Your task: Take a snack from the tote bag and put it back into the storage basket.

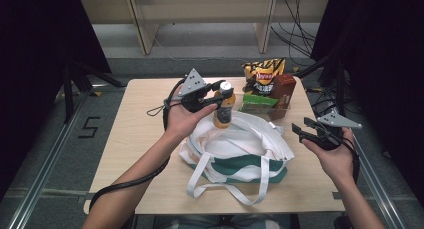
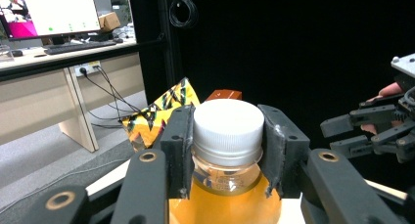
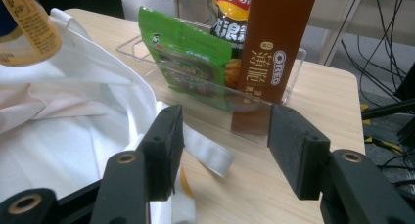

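My left gripper (image 1: pixel 222 90) is shut on the neck of an orange drink bottle (image 1: pixel 224 110) with a white cap, holding it upright over the open mouth of a white-and-green tote bag (image 1: pixel 235 154). In the left gripper view both pads press just under the cap (image 2: pixel 227 123). To the right of the bag, above the table, my right gripper (image 1: pixel 300 125) stands open with nothing between its jaws. Its own view faces the bag's rim (image 3: pixel 73 101), with the bottle (image 3: pixel 27 28) at the top left.
A clear tray (image 3: pixel 215 106) at the table's back right holds a green packet (image 3: pixel 191 53), a yellow chips bag (image 1: pixel 264 70) and a brown Oreo box (image 3: pixel 274 43). The bag's straps (image 1: pixel 220 189) trail toward the front edge. Bare tabletop (image 1: pixel 135 139) lies left of the bag.
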Motion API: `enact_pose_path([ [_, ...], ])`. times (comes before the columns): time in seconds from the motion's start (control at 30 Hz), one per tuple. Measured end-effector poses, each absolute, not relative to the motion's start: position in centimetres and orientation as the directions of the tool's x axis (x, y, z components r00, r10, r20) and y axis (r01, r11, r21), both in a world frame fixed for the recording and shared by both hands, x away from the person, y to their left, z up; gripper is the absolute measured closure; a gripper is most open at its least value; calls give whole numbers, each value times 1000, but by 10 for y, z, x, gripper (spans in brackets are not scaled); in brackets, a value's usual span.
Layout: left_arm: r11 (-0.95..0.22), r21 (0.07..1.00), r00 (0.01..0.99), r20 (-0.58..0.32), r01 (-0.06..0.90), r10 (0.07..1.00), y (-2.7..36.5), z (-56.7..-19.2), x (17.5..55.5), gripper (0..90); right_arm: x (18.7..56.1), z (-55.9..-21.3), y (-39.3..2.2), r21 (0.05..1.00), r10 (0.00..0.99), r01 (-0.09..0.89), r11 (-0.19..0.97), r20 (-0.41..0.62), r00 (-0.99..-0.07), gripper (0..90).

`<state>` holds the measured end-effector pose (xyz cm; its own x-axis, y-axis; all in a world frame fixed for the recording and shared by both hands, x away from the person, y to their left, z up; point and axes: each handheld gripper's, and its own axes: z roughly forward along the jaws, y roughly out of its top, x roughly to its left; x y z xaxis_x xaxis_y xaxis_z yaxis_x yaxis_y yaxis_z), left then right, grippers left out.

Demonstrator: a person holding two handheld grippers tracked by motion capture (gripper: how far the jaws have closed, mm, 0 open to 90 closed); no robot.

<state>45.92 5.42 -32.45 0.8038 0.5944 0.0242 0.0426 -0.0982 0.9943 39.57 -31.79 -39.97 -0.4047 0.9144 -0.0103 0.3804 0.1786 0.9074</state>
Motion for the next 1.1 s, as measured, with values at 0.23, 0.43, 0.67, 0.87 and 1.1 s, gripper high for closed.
enact_pose_path([
  [0.23,-91,996,805,32,27,593,52,-318,462,592,396,-400,-319,897,910,399,192,-10,-415,481],
  [0.43,-85,996,803,31,24,595,52,-316,465,592,396,-401,-319,905,914,384,183,-12,-407,481],
  [0.67,-78,997,804,35,15,594,50,-311,467,592,396,-401,-318,900,916,399,174,1,-401,481],
  [0.87,-74,997,802,39,7,596,50,-306,469,592,395,-401,-319,894,912,408,187,-4,-411,481],
  [1.1,-66,998,802,41,-2,596,49,-301,474,592,395,-401,-318,892,913,417,176,11,-409,481],
])
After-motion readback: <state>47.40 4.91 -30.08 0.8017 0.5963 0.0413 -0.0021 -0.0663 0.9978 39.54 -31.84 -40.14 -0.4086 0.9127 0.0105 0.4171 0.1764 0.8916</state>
